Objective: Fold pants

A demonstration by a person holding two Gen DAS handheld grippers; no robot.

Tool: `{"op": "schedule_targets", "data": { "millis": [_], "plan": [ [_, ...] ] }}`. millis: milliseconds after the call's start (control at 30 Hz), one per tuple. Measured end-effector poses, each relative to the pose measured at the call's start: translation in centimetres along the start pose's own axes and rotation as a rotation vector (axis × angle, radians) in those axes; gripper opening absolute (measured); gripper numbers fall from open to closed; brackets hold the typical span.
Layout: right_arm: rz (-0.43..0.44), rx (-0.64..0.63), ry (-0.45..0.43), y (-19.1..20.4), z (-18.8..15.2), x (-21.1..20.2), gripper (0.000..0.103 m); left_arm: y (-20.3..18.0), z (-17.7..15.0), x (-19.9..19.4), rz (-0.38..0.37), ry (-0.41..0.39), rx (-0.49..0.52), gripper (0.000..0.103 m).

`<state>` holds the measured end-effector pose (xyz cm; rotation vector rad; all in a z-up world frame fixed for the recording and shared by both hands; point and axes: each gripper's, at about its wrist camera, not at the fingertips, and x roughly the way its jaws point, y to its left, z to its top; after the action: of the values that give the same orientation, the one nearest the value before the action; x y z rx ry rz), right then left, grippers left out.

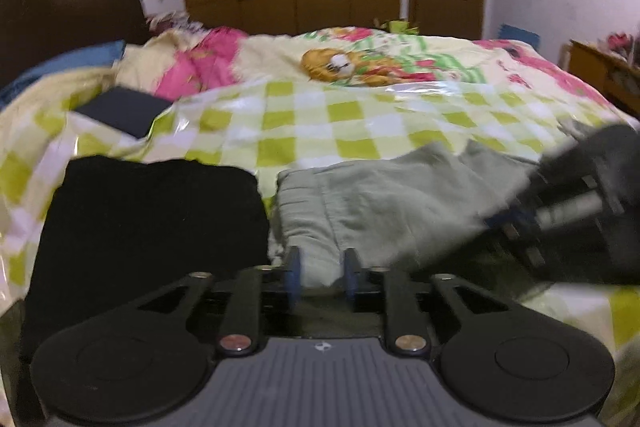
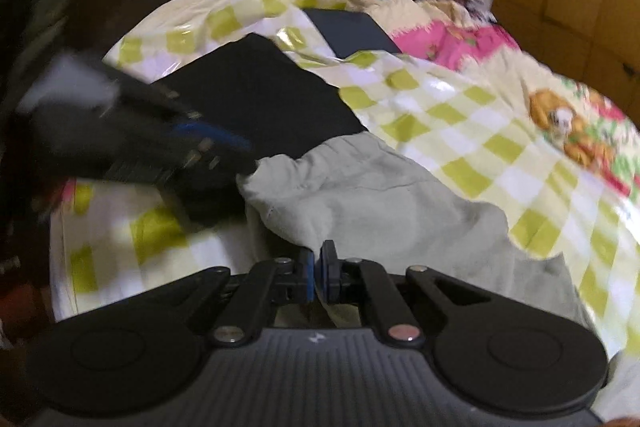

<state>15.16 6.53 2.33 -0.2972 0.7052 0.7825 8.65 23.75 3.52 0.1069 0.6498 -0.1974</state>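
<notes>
R hand-held gripper [image 2: 319, 269] tilted down, pinching pants [image 2: 360, 203].

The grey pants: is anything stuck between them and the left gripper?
Nothing visible. The left gripper sits open right at the edge of the grey-green cloth pants; the folded black garment lies beside them, not in between.

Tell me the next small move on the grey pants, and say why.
Probably close the left gripper on the grey pants. Its jaws stand apart over the cloth's near edge, while the right gripper is already shut on its own edge, so only one side is held for the fold.
</notes>
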Motion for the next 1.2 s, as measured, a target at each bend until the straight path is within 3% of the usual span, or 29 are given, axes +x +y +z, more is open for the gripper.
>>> {"op": "schedule_targets", "data": {
  "millis": [133, 267, 300, 333, 367, 500, 567, 733, 833, 900, 967, 1067, 1200],
  "plan": [
    [0.024, 0.071, 0.005, -1.3, 0.9, -0.2, 0.004, -3.0, -0.6, 0.2, 0.085, -0.027, 0.224, 0.059],
    [0.021, 0.07, -0.004, -1.3, 1.3, -0.8, 0.004, -4.3, -0.3, 3.7, 0.189, -0.015, 0.406, 0.059],
    [0.018, 0.069, -0.002, -1.4, 1.4, -0.9, 0.004, -4.2, -0.2, 4.4, 0.202, -0.006, 0.432, 0.055],
    [0.01, 0.061, -0.004, -1.5, 1.5, -0.9, 0.004, -4.1, 0.3, 5.3, 0.224, 0.004, 0.461, 0.039],
    [0.002, 0.05, -0.005, -1.7, 1.8, -1.0, 0.004, -3.7, 1.1, 5.9, 0.246, 0.002, 0.477, 0.031],
    [-0.018, 0.03, -0.057, -2.1, 3.4, -1.8, 0.004, -1.8, 4.3, 4.8, 0.293, -0.095, 0.413, 0.03],
    [0.003, 0.023, -0.075, -1.2, 3.5, -2.0, 0.004, -1.5, 4.3, 4.1, 0.312, -0.112, 0.408, 0.029],
    [0.057, -0.017, 0.049, 2.1, -0.3, 2.6, 0.005, -1.4, -0.6, 5.5, 0.33, 0.044, 0.443, 0.032],
    [0.041, -0.088, 0.168, 3.0, -2.3, 4.7, 0.014, -2.0, -3.3, 5.4, 0.347, 0.107, 0.472, 0.036],
    [0.041, -0.107, 0.146, 2.8, -2.8, 3.7, 0.026, -1.8, -4.0, 4.5, 0.354, 0.118, 0.448, 0.04],
    [0.061, -0.077, 0.124, 1.9, -2.8, 2.1, 0.035, -1.5, -4.0, 3.2, 0.365, 0.12, 0.402, 0.044],
    [0.066, 0.022, 0.085, -0.7, -3.0, -0.7, 0.036, -1.2, -3.3, 1.5, 0.385, 0.113, 0.351, 0.044],
    [-0.017, 0.173, 0.074, -5.6, -4.6, -3.9, 0.038, -1.9, -1.6, 1.0, 0.422, 0.089, 0.327, 0.044]
  ]
}}
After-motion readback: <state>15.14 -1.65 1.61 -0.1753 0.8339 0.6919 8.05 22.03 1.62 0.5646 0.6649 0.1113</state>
